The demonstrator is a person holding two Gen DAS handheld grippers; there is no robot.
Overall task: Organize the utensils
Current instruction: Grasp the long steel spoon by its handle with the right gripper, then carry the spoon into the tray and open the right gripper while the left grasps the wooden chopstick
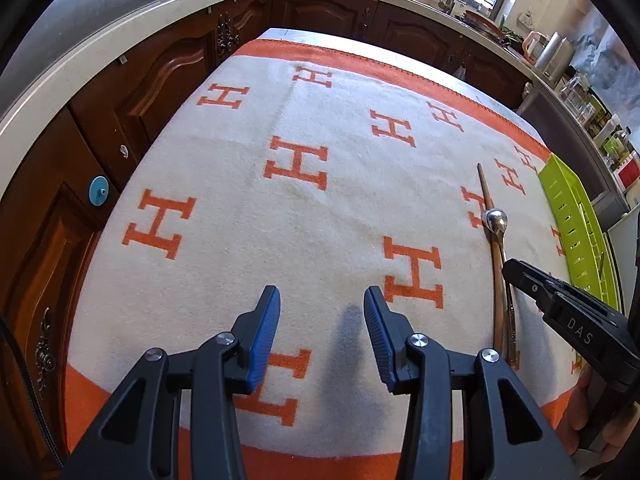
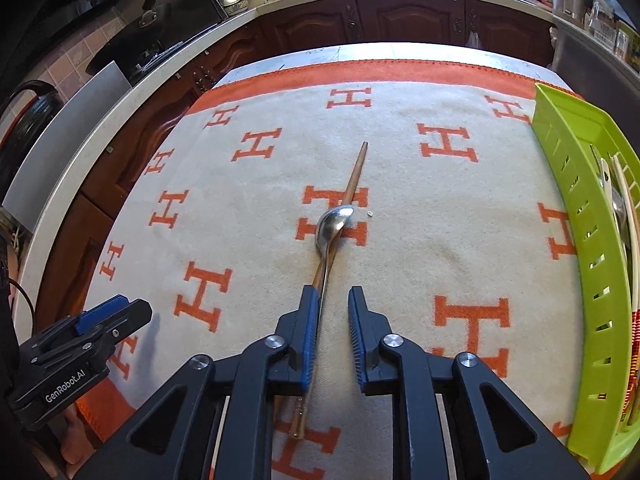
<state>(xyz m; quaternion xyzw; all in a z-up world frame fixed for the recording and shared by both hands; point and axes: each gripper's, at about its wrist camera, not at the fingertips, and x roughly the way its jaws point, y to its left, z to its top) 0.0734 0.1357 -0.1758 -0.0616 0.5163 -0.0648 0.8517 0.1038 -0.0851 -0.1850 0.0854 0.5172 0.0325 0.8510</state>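
Observation:
A metal spoon (image 2: 334, 226) lies on a brown wooden chopstick (image 2: 356, 172) on the white and orange blanket (image 2: 400, 216). My right gripper (image 2: 333, 290) is low over their near ends. Both handles run between its jaws, close against the left pad (image 2: 309, 332), while the right pad stands apart from them, so it is open. In the left wrist view the spoon (image 1: 495, 220) and chopstick (image 1: 486, 192) lie at the right, with the right gripper (image 1: 560, 300) over them. My left gripper (image 1: 322, 290) hangs open over bare blanket with nothing between its jaws.
A lime green slotted tray (image 2: 576, 184) stands along the blanket's right edge with several utensils (image 2: 618, 208) in it. Dark wooden cabinets (image 1: 168, 68) and a pale countertop (image 1: 100, 52) ring the table on the far and left sides.

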